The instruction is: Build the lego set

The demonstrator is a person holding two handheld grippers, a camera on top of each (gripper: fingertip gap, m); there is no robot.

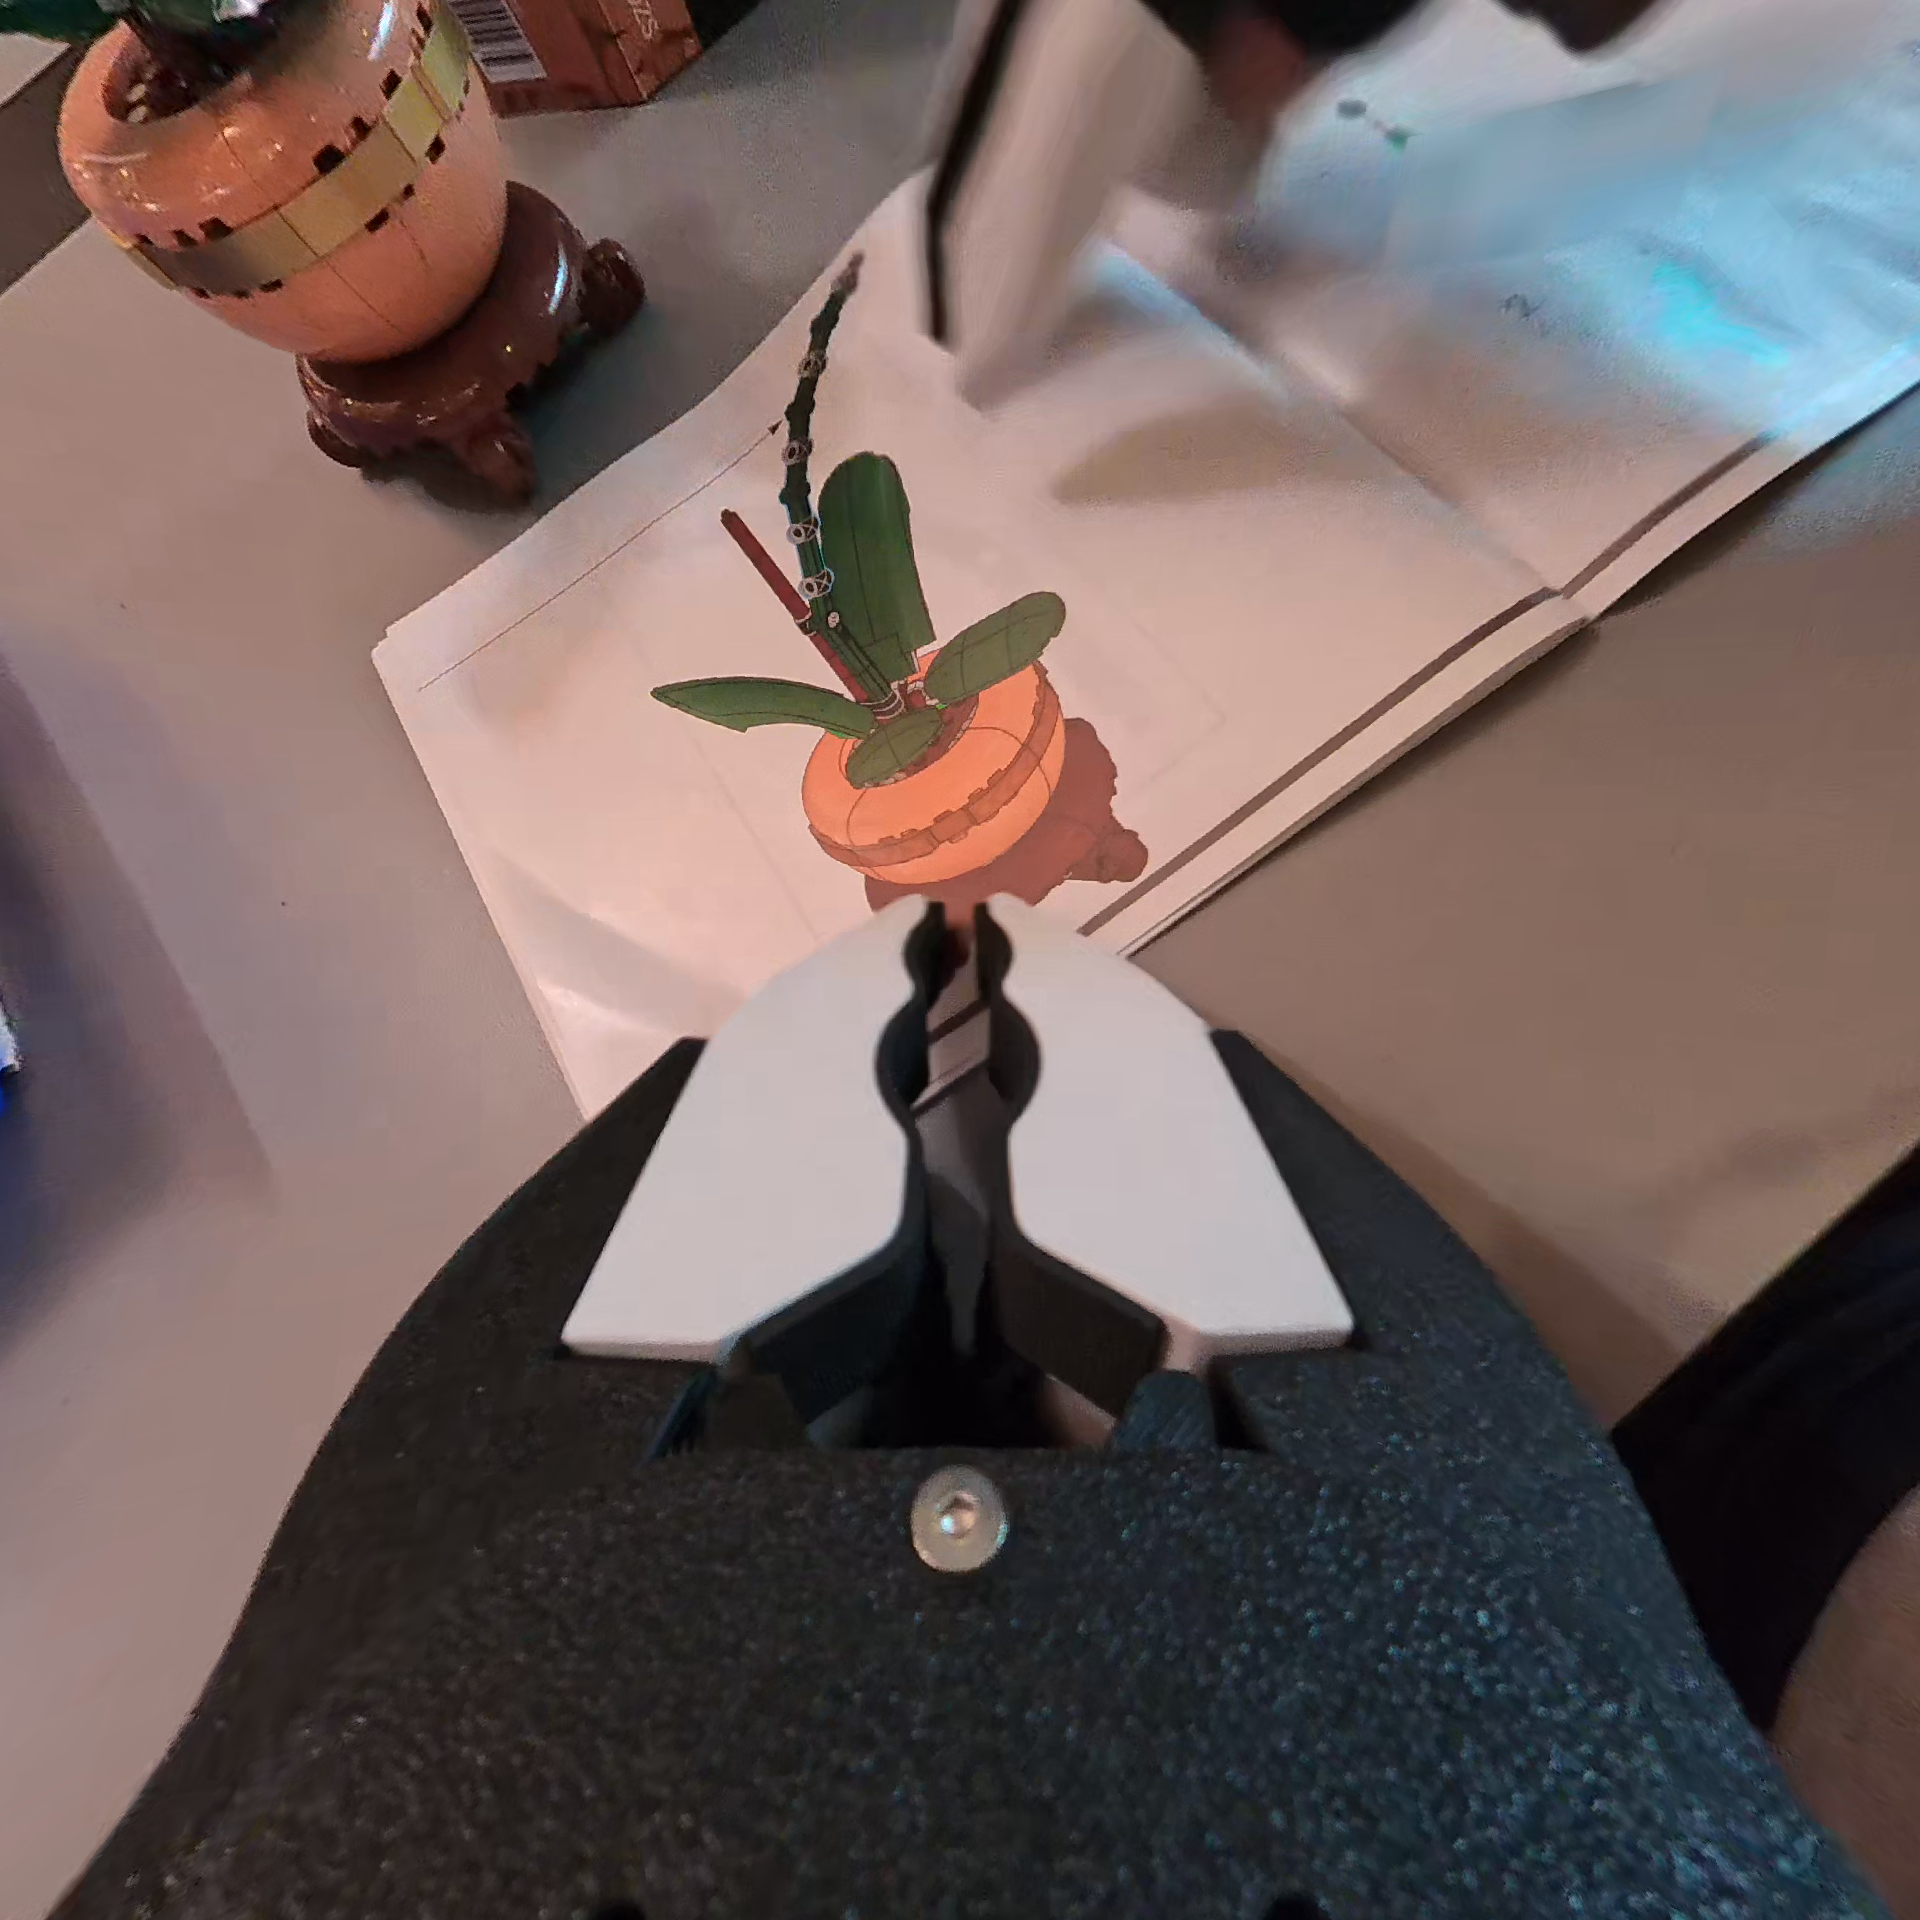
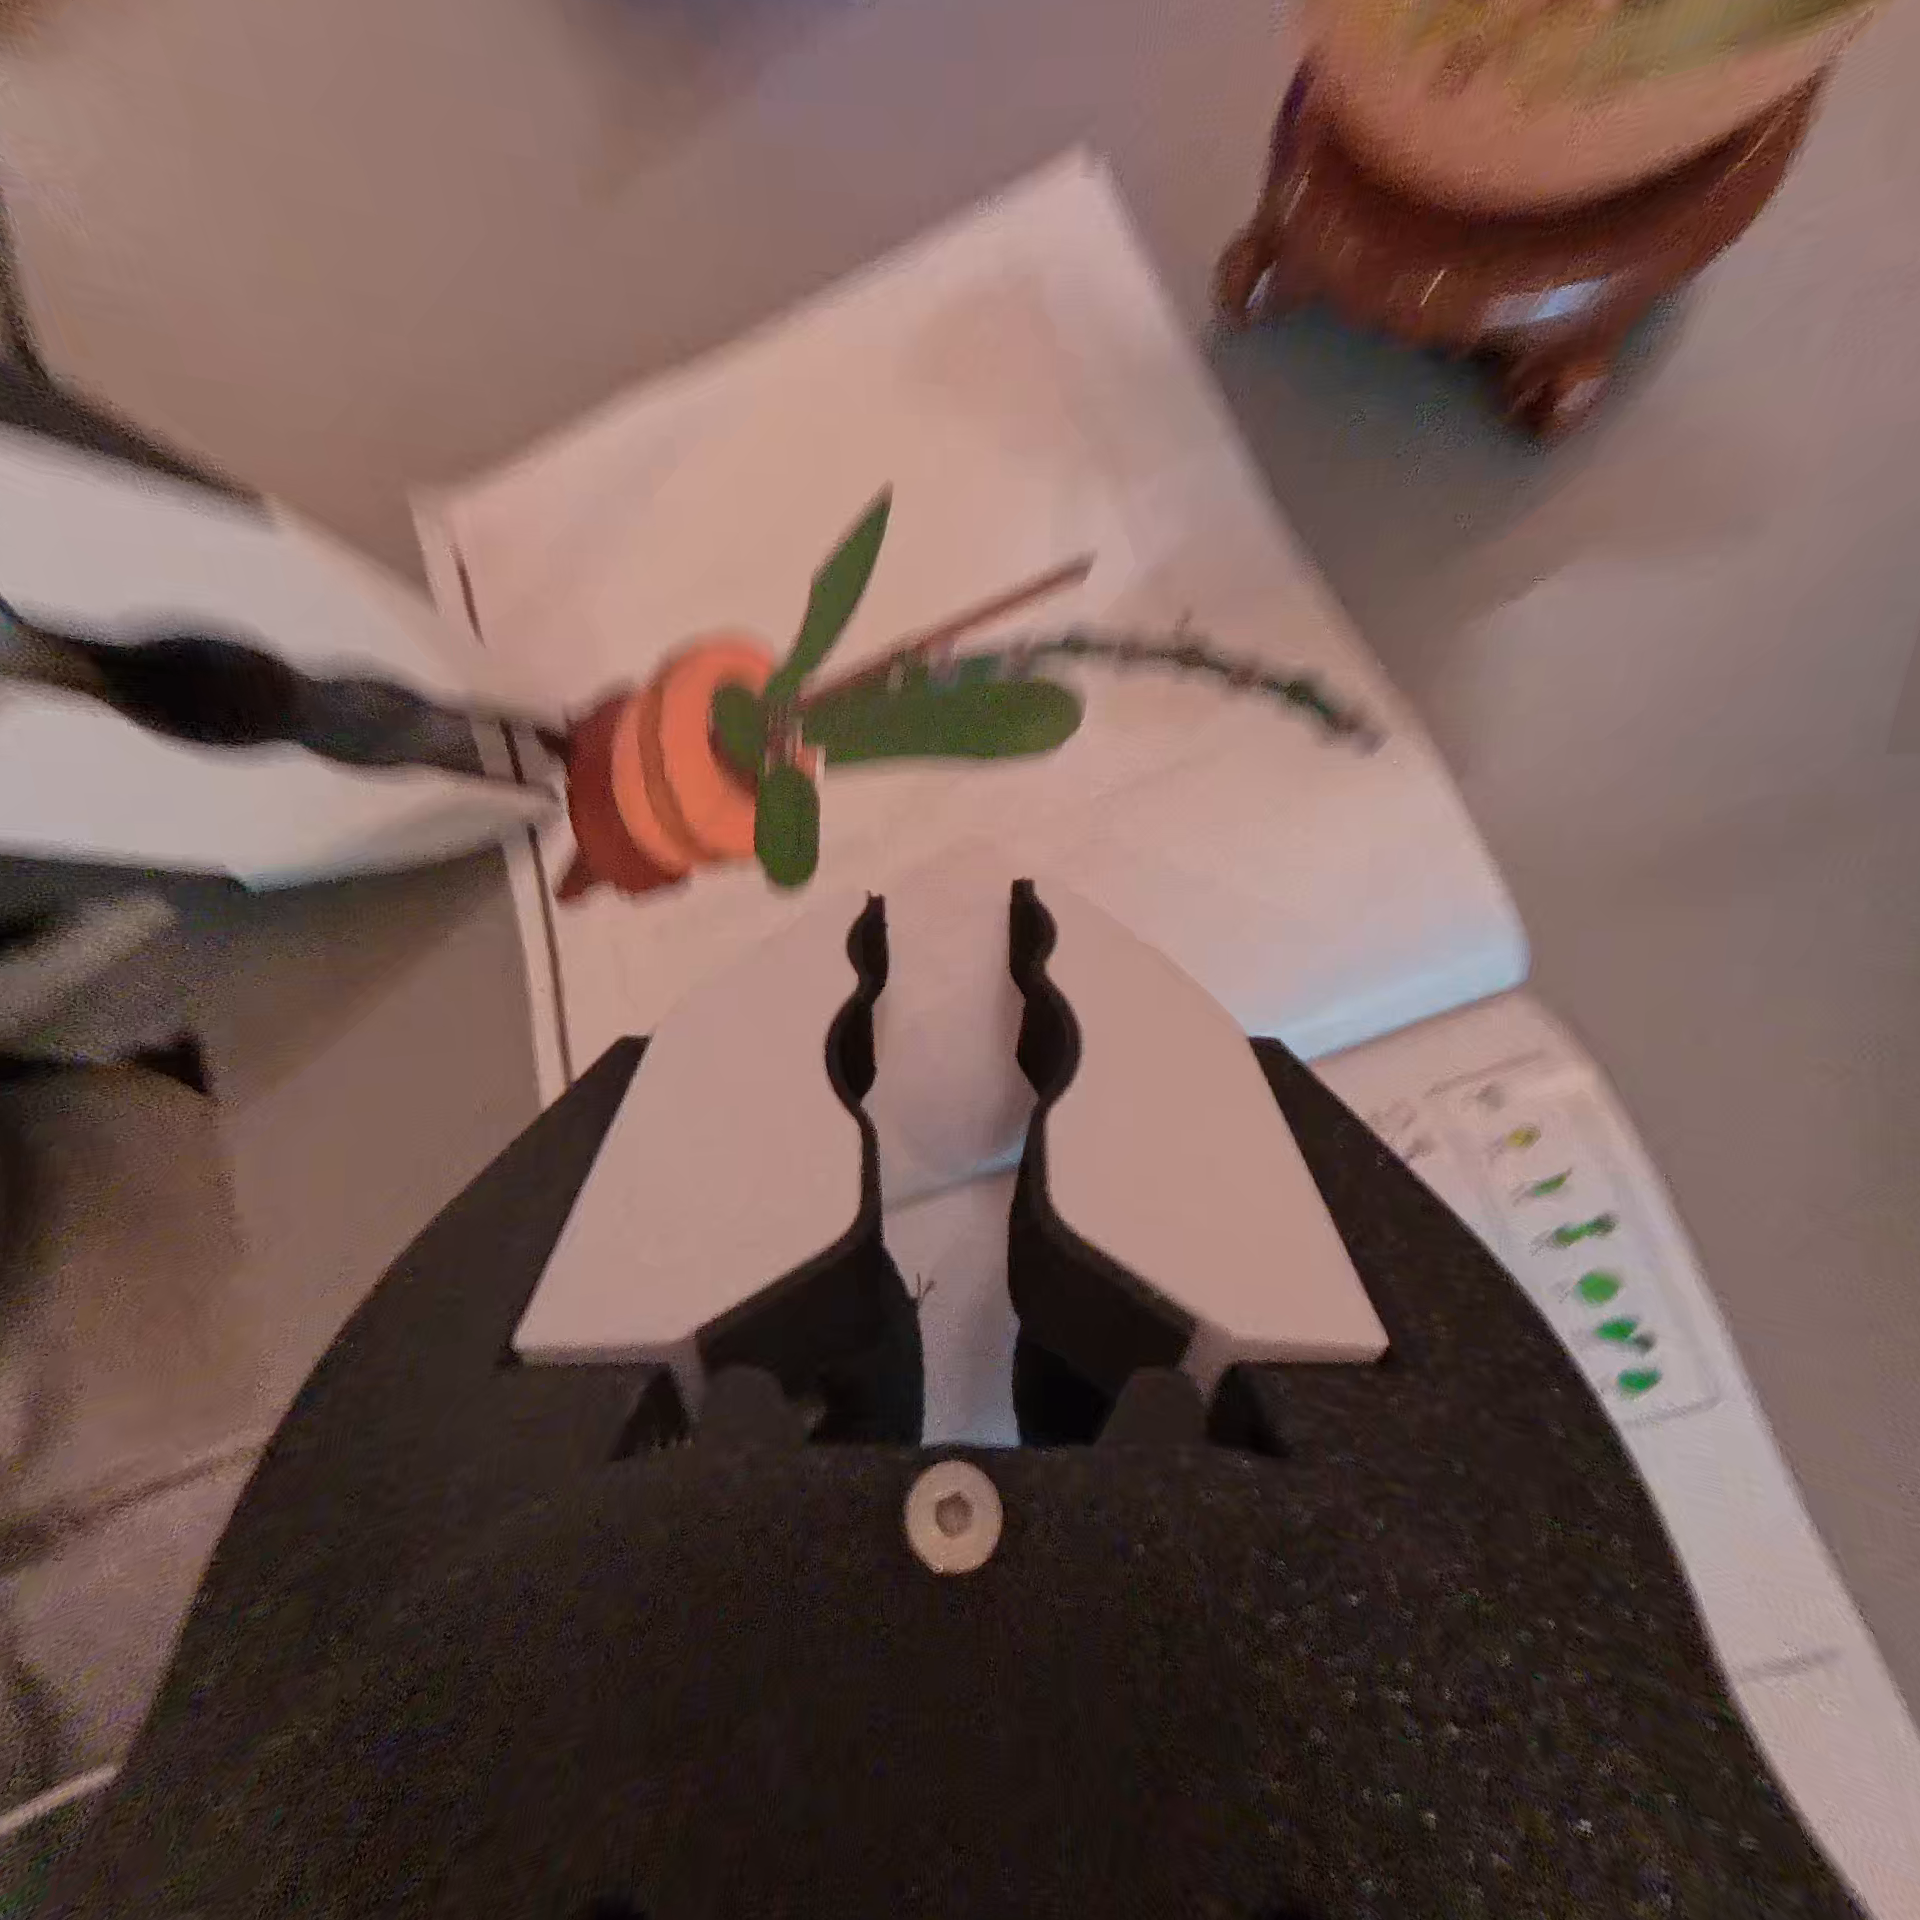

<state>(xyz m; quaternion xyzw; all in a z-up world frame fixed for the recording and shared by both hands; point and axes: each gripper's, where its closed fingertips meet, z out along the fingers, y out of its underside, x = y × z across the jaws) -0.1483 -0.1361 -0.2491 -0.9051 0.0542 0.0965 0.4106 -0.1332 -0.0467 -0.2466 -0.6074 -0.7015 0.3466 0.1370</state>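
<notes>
An open instruction booklet (image 1: 1247,582) lies on the table, its page showing an orange pot with green leaves (image 1: 935,769). My left gripper (image 1: 956,914) is shut, its tips at the booklet's near edge by the printed pot; I cannot tell whether they pinch paper. It also shows blurred at the left of the right wrist view (image 2: 312,717). My right gripper (image 2: 948,899) is open and empty, low over the booklet (image 2: 987,416); it shows blurred in the left wrist view (image 1: 1039,208). The built lego pot (image 1: 281,197) on its brown stand stands beyond the booklet, and is blurred in the right wrist view (image 2: 1538,156).
A brown cardboard box (image 1: 592,52) stands behind the lego pot. A strip of pictured green parts (image 2: 1579,1247) is printed on the booklet page under my right gripper. A person's dark clothing (image 1: 1787,1455) is at the table's near right edge. The grey table (image 1: 208,727) surrounds the booklet. Left tips to right tips: about 10 cm. The built lego pot (image 1: 281,197) is about equally far from each gripper, around 15 cm.
</notes>
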